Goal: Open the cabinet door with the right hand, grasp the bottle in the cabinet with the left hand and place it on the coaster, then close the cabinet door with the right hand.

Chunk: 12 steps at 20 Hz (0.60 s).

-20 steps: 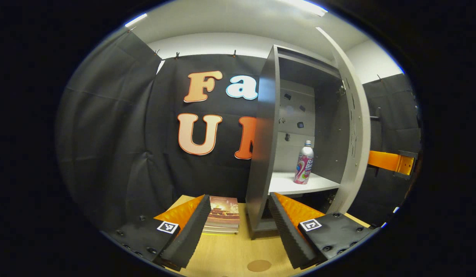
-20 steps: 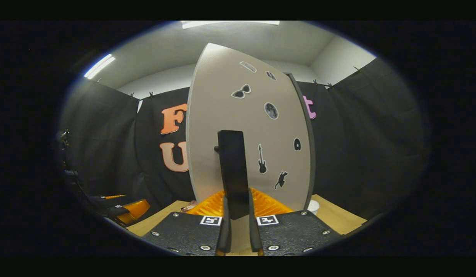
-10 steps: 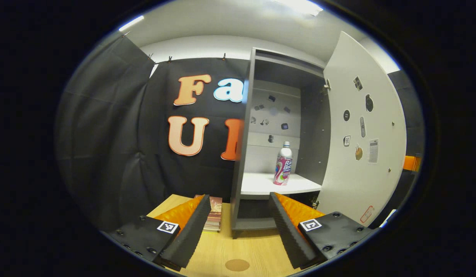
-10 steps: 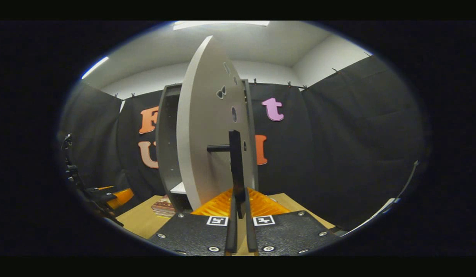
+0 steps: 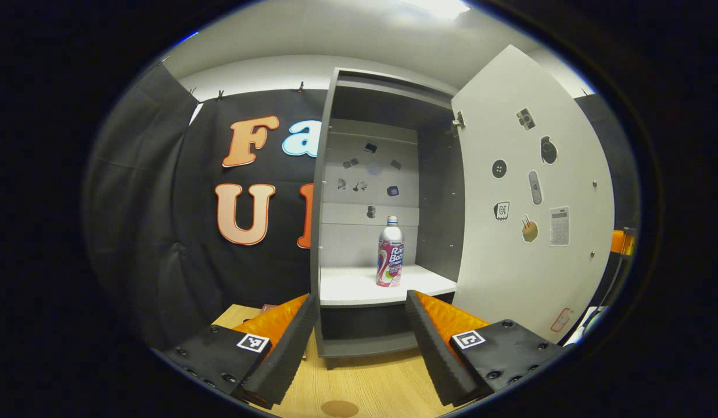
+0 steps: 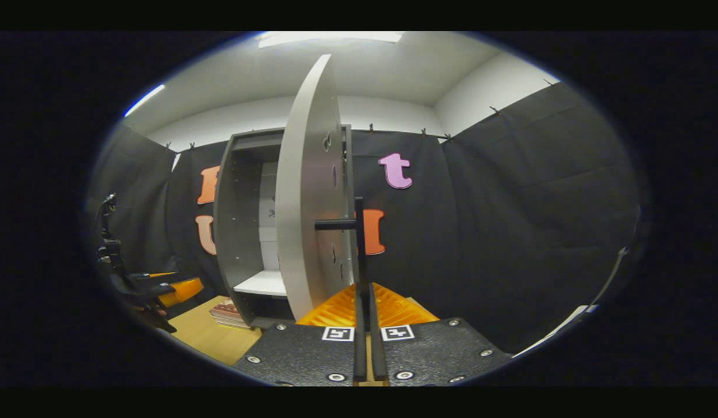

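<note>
Left gripper view: left gripper (image 5: 359,325) spread wide, holding nothing; bottle (image 5: 390,253) upright on cabinet shelf (image 5: 347,287), cabinet door (image 5: 527,191) swung open at right, coaster (image 5: 339,408) on table (image 5: 370,383). Right gripper view: right gripper (image 6: 365,334) clamped on the door handle (image 6: 359,244); books (image 6: 225,313) beside the cabinet base.

Matt grey cabinet (image 5: 327,232), glossy bottle (image 5: 390,259), wood-grain table (image 5: 376,386), ridged tool pads (image 5: 289,342)

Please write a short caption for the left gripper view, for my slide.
Open left gripper faces the bottle on the shelf, cabinet door swung open.
</note>
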{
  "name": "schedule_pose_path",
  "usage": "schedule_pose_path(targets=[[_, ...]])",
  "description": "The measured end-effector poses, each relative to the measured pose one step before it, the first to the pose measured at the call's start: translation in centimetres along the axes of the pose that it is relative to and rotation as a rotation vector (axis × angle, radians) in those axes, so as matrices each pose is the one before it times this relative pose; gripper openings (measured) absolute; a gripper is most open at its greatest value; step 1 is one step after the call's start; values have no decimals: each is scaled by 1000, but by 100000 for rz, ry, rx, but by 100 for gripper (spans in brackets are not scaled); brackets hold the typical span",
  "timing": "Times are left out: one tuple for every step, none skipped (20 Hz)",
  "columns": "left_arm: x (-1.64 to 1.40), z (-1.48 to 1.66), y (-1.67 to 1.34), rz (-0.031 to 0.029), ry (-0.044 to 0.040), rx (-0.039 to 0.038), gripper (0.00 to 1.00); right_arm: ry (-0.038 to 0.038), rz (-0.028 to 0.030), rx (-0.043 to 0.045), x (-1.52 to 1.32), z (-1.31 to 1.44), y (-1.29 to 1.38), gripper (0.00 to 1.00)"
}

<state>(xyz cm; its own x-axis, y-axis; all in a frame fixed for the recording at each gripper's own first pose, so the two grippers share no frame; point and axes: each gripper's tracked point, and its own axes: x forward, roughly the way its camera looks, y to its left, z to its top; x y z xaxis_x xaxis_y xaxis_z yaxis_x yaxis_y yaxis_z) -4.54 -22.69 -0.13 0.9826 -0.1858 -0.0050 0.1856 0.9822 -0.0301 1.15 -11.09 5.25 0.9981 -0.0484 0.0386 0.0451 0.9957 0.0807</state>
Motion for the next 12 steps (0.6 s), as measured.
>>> schedule_pose_path(targets=[[327,-208,-360,-784,572,-188,98,-3,-112,-1394,-88,-8,-150,15],[147,-176,-341,-656,735,-354,98,353,-204,-1210,75,-64,-480,7],[179,-156,16,-418,765,-366,100,377,-232,-597,60,-89,-266,12],[148,-182,-130,-436,342,-459,99,111,-297,270,-94,-16,-193,18],[265,-50,-215,-541,214,-319,99,190,-377,602,23,28,39,23],[209,49,-30,-395,73,41,98,182,-1095,-82,-185,-8,-115,28],[246,158,-32,-96,-58,580,99,-155,-1185,-574,-117,48,-265,36],[284,7,45,99,-205,839,99,-1478,-1151,-560,-262,417,-243,41],[297,78,-61,-184,-111,666,99,-2178,-1036,-754,-174,587,-270,50],[290,91,-305,-566,-120,322,99,-1901,-1445,-867,383,260,-293,53],[400,135,-270,-800,-138,118,98,-1474,-2059,-1175,-55,335,-415,64],[392,60,-252,-854,-116,34,98,-829,-2164,-1239,7,152,-470,58]])
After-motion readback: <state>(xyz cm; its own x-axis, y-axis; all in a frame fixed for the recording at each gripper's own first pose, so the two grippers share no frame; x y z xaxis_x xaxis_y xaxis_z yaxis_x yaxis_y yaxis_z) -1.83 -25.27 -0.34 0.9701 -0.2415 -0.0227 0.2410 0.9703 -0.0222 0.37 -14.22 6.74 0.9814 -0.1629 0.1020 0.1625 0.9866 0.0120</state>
